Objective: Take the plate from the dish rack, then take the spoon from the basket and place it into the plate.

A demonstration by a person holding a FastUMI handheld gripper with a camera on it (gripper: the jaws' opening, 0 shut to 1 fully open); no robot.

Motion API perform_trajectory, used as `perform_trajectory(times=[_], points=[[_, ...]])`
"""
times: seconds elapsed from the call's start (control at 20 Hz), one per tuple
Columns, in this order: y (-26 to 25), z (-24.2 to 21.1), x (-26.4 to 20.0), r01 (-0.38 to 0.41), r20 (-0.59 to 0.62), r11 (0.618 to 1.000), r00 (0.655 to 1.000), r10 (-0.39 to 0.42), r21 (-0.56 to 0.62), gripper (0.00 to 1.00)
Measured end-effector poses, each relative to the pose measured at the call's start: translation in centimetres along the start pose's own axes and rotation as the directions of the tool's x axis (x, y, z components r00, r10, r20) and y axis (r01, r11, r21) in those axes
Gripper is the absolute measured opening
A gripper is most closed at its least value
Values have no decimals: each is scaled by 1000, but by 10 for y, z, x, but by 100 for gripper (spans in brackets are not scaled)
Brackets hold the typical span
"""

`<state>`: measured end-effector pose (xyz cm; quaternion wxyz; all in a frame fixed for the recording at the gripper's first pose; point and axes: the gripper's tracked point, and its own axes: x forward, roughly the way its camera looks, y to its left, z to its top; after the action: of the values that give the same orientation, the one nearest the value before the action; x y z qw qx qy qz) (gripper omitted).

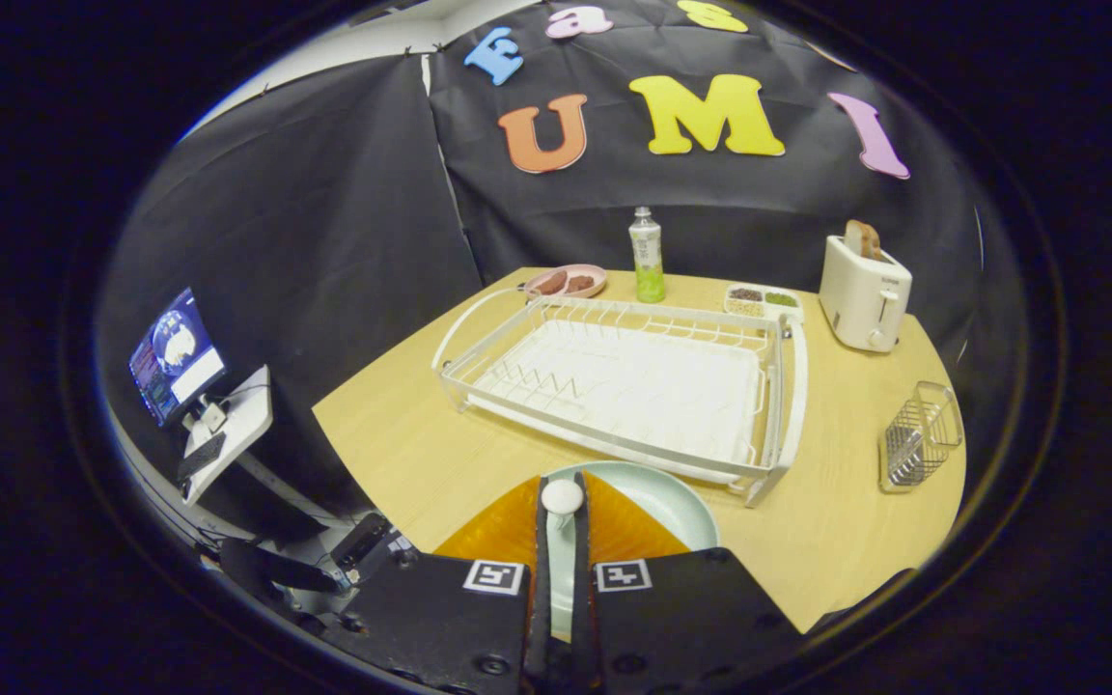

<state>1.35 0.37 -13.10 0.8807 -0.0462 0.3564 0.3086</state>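
My gripper [562, 486] is shut on a white spoon [562, 497], whose rounded end sticks out just past the fingertips while its handle runs back between the fingers. Right under and just ahead of the fingers a pale green plate [674, 509] lies flat on the wooden table, partly hidden by them. The spoon hangs over the plate's left part. Beyond the plate stands the white wire dish rack [614, 314], with nothing in it. The small wire basket [919, 439] sits to the right of the rack, near the table's edge.
Behind the rack stand a green bottle [647, 256], a pink dish with food [566, 282], a small compartment tray [764, 299] and a white toaster [865, 290] holding toast. Off the table's left side is a monitor on a stand [175, 357].
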Motion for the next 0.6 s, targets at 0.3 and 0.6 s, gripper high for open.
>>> perform_trajectory(times=[0.3,0.6], points=[[-7,0,11,19,-22,999,1000,-18,31,19],[-36,27,-12,147,160,988,975,-154,55,87]])
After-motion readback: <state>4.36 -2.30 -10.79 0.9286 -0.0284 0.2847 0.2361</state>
